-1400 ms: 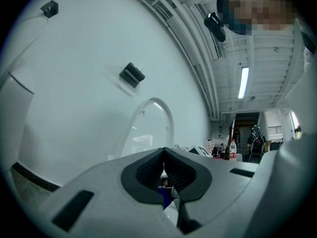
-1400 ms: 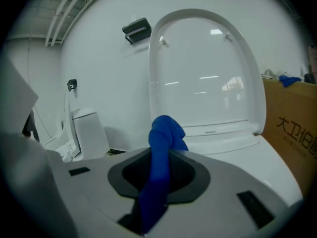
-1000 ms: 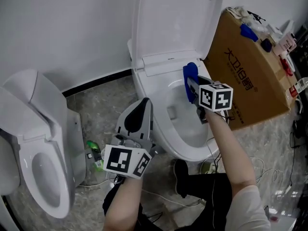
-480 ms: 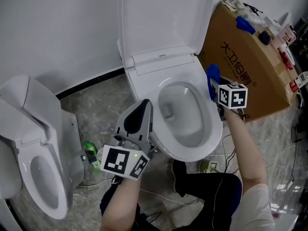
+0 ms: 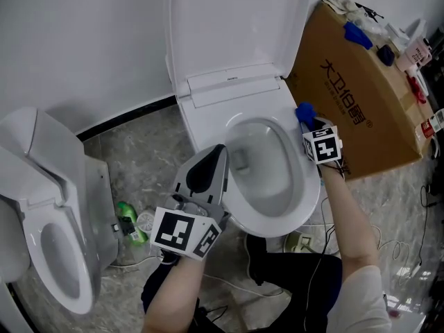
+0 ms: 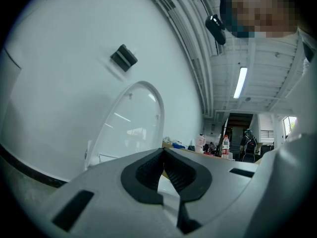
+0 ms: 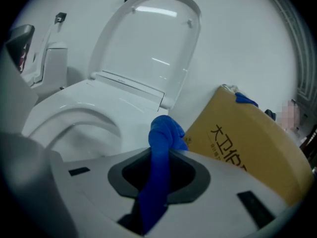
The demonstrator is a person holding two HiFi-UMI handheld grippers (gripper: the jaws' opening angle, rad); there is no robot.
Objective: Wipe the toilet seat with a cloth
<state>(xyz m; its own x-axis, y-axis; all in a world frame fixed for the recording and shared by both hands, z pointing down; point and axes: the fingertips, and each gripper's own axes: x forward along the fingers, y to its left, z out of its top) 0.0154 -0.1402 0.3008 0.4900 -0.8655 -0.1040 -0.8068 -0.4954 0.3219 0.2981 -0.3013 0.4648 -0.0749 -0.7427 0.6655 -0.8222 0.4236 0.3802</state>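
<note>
Nearest, the left gripper (image 5: 218,152) sits at the toilet seat's (image 5: 297,186) front-left edge, jaws closed on nothing. Beyond, the right gripper (image 5: 309,125) pinches the blue cloth (image 5: 303,111) at the seat's right edge — mid-wipe, probably; next, drag it round the rim toward the raised lid (image 5: 236,26).

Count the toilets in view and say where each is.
2. One toilet, lid raised, stands at centre; a second toilet stands at the head view's left edge. Others may be out of frame.
</note>
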